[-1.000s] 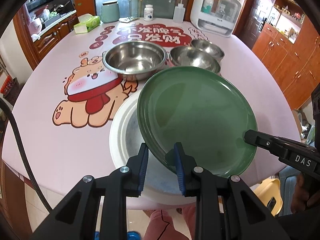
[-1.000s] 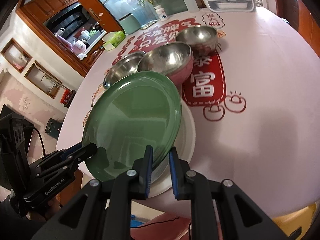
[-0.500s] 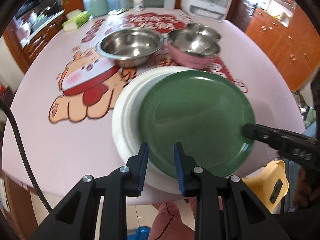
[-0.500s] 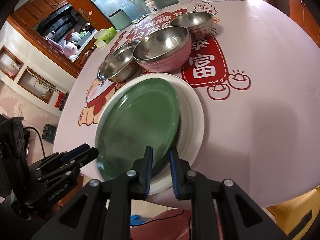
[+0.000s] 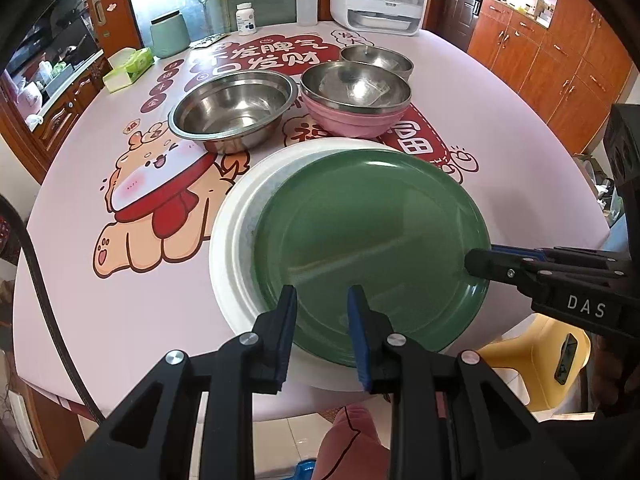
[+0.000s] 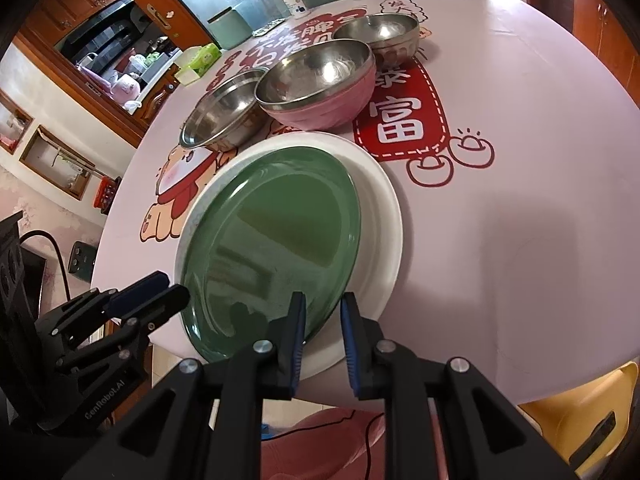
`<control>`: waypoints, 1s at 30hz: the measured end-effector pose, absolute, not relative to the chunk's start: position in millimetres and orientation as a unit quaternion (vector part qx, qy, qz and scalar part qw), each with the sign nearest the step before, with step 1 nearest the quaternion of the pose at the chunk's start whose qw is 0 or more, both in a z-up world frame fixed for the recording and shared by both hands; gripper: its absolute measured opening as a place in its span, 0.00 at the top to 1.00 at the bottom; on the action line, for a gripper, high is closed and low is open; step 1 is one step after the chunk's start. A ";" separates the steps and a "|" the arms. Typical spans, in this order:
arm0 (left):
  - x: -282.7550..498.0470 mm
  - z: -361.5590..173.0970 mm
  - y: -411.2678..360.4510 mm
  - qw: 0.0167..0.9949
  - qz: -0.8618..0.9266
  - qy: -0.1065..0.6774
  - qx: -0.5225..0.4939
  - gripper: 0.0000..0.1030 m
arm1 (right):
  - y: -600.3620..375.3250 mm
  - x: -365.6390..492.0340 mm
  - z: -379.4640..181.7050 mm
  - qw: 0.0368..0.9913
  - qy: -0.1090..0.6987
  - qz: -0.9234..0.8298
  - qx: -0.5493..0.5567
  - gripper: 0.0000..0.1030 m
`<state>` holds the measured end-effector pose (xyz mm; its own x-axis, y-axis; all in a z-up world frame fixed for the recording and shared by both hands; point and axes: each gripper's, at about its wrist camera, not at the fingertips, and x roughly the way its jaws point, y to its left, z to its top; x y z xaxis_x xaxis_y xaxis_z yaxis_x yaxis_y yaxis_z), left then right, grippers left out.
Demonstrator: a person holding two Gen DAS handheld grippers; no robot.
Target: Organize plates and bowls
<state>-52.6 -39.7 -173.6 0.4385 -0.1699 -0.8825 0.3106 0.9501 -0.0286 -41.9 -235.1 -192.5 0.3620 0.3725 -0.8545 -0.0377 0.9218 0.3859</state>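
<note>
**Green plate on the white plate, both our grippers at its rim**

Just ahead of our jaws, the glossy green plate [image 5: 368, 240] lies in the wider matte white plate [image 5: 232, 240], set toward its right side. Our left gripper [image 5: 322, 320] straddles the near green rim, its jaws a little apart; whether the pads press, we cannot tell. Our right gripper [image 6: 323, 324] has jaws opening, the rim against its left pad. Beyond the jaws stand three shiny round bowls, all empty: a wide steel basin [image 5: 234, 110], a pink-sided steel bowl [image 5: 356, 100], a small steel bowl [image 5: 376, 60].
</note>
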 end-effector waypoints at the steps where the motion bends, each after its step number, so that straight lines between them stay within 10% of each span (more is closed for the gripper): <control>1: -52.2 -172.9 -38.7 0.846 -0.143 0.509 0.068 0.76 | -236.2 -42.7 -190.7 0.813 0.547 0.127 0.154 0.77; 5: -53.0 -171.7 -37.1 0.845 -0.144 0.509 0.073 0.76 | -240.0 -45.5 -181.8 0.824 0.531 0.123 0.159 0.63; 30: -51.1 -140.0 -31.4 0.863 -0.059 0.500 0.040 0.65 | -251.0 -26.1 -158.8 0.822 0.515 0.191 0.152 0.61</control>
<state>-51.1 -31.4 -140.0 0.4935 -0.0618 -0.8675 0.1427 0.9897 0.0106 -26.1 -251.0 -158.8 0.3971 0.4702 -0.7882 -0.1583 0.8810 0.4458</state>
